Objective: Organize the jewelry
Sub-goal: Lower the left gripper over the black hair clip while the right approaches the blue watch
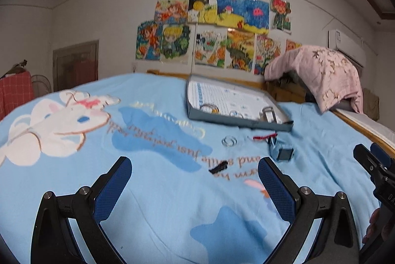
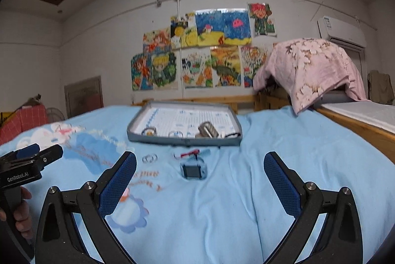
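Two grippers, left (image 1: 195,180) and right (image 2: 200,175), jaws wide, empty; one tray (image 2: 184,140); one watch (image 2: 193,170); one clear ring (image 2: 149,158)

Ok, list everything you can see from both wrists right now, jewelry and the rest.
Tray: one, grey rim, checked lining, far on the bed.
Bangles in tray: about two plus a metal watch band, along the near edge.
Clear bangle: one, on the blanket in front of the tray.
Red cord: one, on the blanket by the tray.
Blue watch: one, on the blanket, nearest.
Black clip: one, on the blanket; too blurred to identify.
Blanket: one, light blue, cartoon print.
Pink cloth: one, draped at right.
Drawings: many, on the wall.
Air conditioner: one, white, on the right wall.
Left hand-held gripper: open, empty.
Right hand-held gripper: open, empty.
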`<state>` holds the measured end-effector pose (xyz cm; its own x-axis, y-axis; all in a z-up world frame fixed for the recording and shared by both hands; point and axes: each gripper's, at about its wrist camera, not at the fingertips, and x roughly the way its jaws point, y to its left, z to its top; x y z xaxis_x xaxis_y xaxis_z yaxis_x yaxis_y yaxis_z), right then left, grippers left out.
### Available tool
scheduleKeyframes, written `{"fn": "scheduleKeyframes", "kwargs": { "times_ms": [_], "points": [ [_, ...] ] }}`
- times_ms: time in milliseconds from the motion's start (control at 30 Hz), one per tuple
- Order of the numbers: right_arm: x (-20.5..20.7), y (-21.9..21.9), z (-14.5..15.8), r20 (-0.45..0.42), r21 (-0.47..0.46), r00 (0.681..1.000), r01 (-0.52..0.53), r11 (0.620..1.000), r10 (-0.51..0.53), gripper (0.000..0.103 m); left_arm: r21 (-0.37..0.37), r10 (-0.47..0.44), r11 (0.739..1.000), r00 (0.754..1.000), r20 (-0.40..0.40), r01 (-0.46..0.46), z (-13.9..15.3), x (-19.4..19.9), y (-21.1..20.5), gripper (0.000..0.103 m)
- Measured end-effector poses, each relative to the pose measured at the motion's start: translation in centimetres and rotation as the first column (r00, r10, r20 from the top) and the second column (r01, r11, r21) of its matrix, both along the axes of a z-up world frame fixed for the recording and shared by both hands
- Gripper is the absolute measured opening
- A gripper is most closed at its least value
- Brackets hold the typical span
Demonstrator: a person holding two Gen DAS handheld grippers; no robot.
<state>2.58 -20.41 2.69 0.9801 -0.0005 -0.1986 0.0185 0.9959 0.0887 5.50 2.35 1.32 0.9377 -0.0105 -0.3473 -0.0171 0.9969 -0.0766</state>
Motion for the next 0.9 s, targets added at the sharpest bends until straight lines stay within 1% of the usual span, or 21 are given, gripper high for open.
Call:
{"fn": "scheduleKeyframes", "kwargs": {
  "times_ms": [167, 300, 400, 433, 500, 567, 600, 633, 733, 767, 833, 900],
  "points": [
    [1.2, 0.1, -1.3, -0.050, 0.005, 0.999, -0.010, 1.000, 0.010, 0.101, 0.021, 0.024, 1.000, 0.998, -0.059, -0.023, -1.2, 1.0, 0.0, 0.103],
    [2.3, -0.2, -2.4, -0.126, 0.026, 0.992, 0.003, 1.000, 0.000, 0.101, 0.015, 0.037, 0.999, 0.995, -0.093, -0.036, -1.5, 1.4, 0.1, 0.103],
    [2.3, -0.7, -2.6, -0.135, 0.054, 0.991, 0.026, 0.998, -0.019, 0.101, -0.009, -0.015, 1.000, 0.995, -0.103, 0.014, -1.0, 2.4, 0.1, 0.103],
    [2.4, -0.9, -2.6, -0.136, 0.066, 0.990, 0.033, 0.997, -0.023, 0.101, -0.003, -0.023, 1.000, 0.994, -0.107, 0.023, -0.7, 2.7, -0.1, 0.103],
    [2.7, -1.6, -2.6, -0.139, 0.103, 0.990, 0.028, 0.994, -0.014, 0.101, 0.037, -0.064, 0.997, 0.991, -0.115, 0.069, -0.2, 4.0, -0.6, 0.103],
    [3.3, -2.4, -2.5, -0.114, 0.157, 0.992, -0.029, 0.987, 0.048, 0.101, 0.079, -0.079, 0.993, 0.990, -0.119, 0.089, -0.1, 5.4, -1.0, 0.103],
    [3.9, -2.9, -2.2, -0.100, 0.179, 0.991, -0.068, 0.982, 0.087, 0.101, 0.086, -0.083, 0.992, 0.989, -0.123, 0.094, -0.2, 6.1, -1.1, 0.103],
    [4.6, -3.6, -1.9, -0.083, 0.194, 0.990, -0.098, 0.976, 0.116, 0.101, 0.086, -0.092, 0.991, 0.988, -0.128, 0.104, -0.2, 6.6, -1.2, 0.103],
    [6.3, -4.8, -1.8, -0.057, 0.213, 0.992, -0.102, 0.972, 0.116, 0.101, 0.075, -0.145, 0.984, 0.976, -0.160, 0.159, -0.7, 8.6, -1.5, 0.103],
    [7.1, -5.2, -2.0, -0.053, 0.228, 0.990, -0.119, 0.966, 0.134, 0.101, 0.073, -0.166, 0.981, 0.971, -0.173, 0.181, -0.9, 9.2, -1.6, 0.103],
    [8.9, -5.4, -2.6, -0.059, 0.266, 0.975, -0.193, 0.945, 0.215, 0.101, 0.066, -0.213, 0.971, 0.957, -0.198, 0.230, -1.3, 10.6, -1.8, 0.103],
    [10.5, -5.2, -3.3, -0.082, 0.287, 0.965, -0.217, 0.933, 0.250, 0.101, 0.057, -0.240, 0.965, 0.947, -0.215, 0.258, -1.6, 11.9, -2.0, 0.102]
  ]
}}
